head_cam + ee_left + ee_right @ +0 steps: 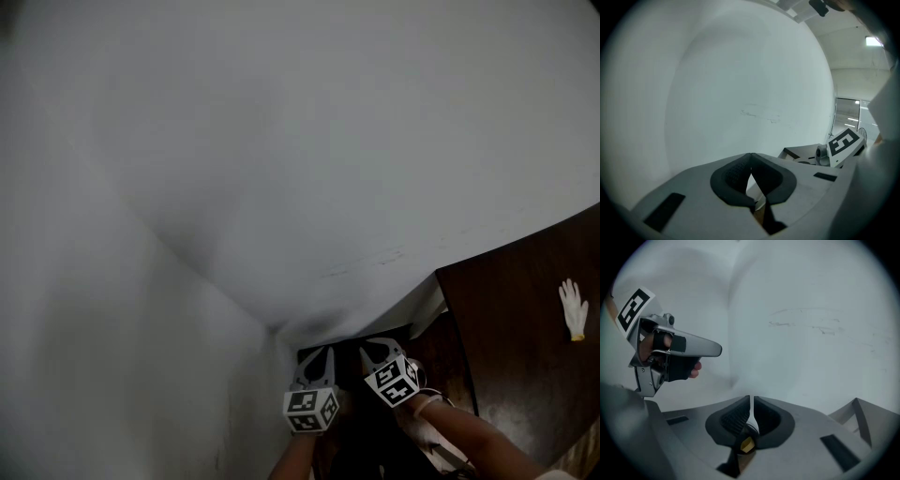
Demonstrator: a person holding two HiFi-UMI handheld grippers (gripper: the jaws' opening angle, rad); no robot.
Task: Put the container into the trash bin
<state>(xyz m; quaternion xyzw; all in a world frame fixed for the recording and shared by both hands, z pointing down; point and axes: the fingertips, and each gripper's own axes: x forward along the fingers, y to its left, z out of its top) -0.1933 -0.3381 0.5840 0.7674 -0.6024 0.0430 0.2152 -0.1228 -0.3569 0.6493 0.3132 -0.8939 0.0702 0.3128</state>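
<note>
Both tongs pinched closed and empty, facing a bare wall corner.
I hold the left gripper point(317, 356) and right gripper point(380, 351) side by side at bottom centre, forearms low, probably parked between steps. No view shows the container or trash bin, only a dark table point(525, 309) at lower right.

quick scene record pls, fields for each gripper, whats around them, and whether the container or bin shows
left gripper: jaws together, nothing between them
right gripper: jaws together but for a thin slit, nothing held
placement: both side by side, low in the head view, facing a wall corner
wall: plain white, fills most of every view
table: dark wood, to the right
glove: white, lying on the table
container: not in view
trash bin: not in view
</note>
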